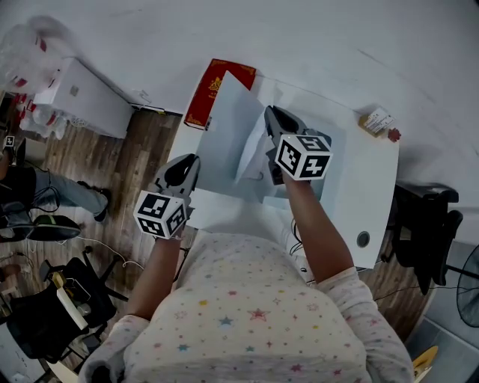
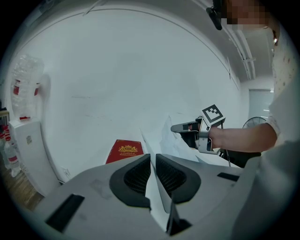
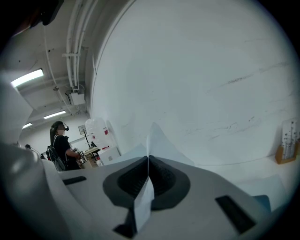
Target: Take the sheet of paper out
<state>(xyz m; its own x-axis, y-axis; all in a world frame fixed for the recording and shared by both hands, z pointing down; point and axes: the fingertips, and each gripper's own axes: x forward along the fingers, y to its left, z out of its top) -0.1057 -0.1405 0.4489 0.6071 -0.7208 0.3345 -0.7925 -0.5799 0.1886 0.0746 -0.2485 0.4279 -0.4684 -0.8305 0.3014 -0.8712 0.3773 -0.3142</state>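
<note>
White creased sheet of paper (image 1: 251, 153) stands upright, lifted.

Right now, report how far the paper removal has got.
Done: left gripper shut on the pale cover, right gripper shut on the white sheet, lifted off the table. In hand: the sheet, partly raised. Left: its lower edge looks still inside the cover; free it fully.

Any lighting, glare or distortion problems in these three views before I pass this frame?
Head view: dim, flat light; the table edge bows. Left gripper view: fisheye circle with black corners, a mosaic patch top right, the gripped paper sharp. Right gripper view: same fisheye; ceiling lights glare mildly.
</note>
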